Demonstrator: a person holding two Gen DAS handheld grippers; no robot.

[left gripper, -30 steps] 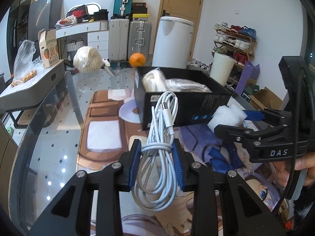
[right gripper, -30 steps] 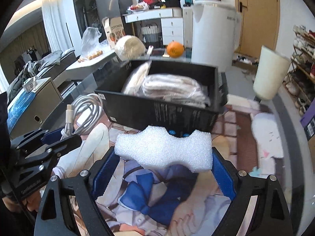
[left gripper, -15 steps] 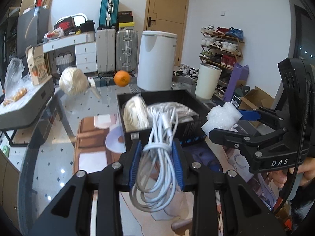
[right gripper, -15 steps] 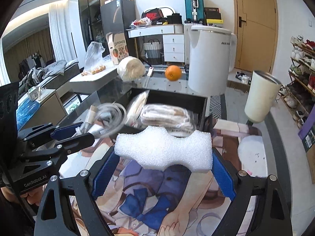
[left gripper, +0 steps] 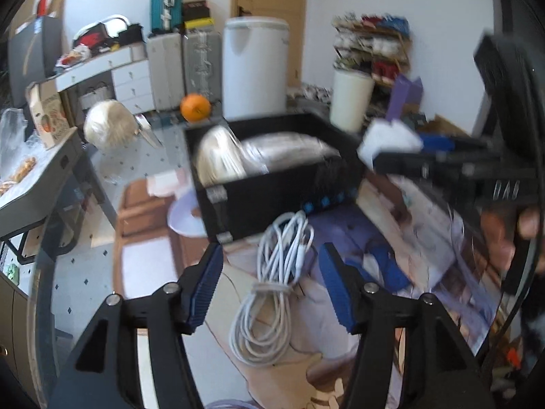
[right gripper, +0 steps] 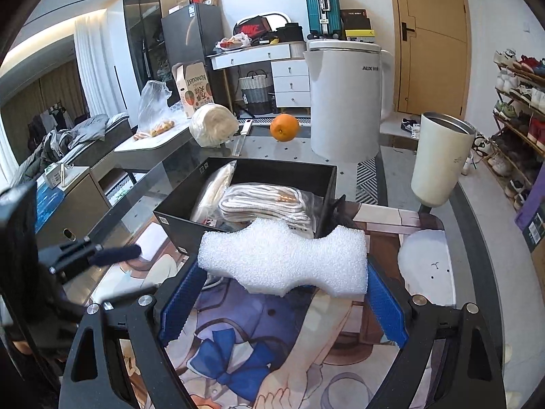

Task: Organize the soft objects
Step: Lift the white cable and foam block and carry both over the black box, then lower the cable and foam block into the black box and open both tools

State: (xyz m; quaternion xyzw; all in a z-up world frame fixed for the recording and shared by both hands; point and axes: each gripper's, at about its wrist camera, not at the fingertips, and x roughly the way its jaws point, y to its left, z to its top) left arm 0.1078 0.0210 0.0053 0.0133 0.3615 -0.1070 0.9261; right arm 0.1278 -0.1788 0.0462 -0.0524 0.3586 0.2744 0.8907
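My left gripper (left gripper: 270,272) hangs just in front of a black box (left gripper: 272,197), and its jaws are opening. A coiled white cable (left gripper: 276,289) sits loose between them, with a gap to each blue pad. It seems to rest on the printed mat (left gripper: 344,371). My right gripper (right gripper: 282,272) is shut on a white foam block (right gripper: 282,262), held above the mat at the near wall of the box (right gripper: 184,225). Bagged white rope (right gripper: 262,204) lies inside the box. The foam (left gripper: 388,139) and the right gripper show blurred in the left wrist view.
An orange (right gripper: 284,127), a pale wrapped ball (right gripper: 213,127), a white bin (right gripper: 344,99) and a cream tumbler (right gripper: 439,160) stand beyond the box. The mat covers a glass table (right gripper: 150,187). A person's hand (left gripper: 528,218) holds the right gripper.
The left jaws have spread and let go of the cable, which now sits lower between them in front of the box. The right gripper has risen a little with the foam.
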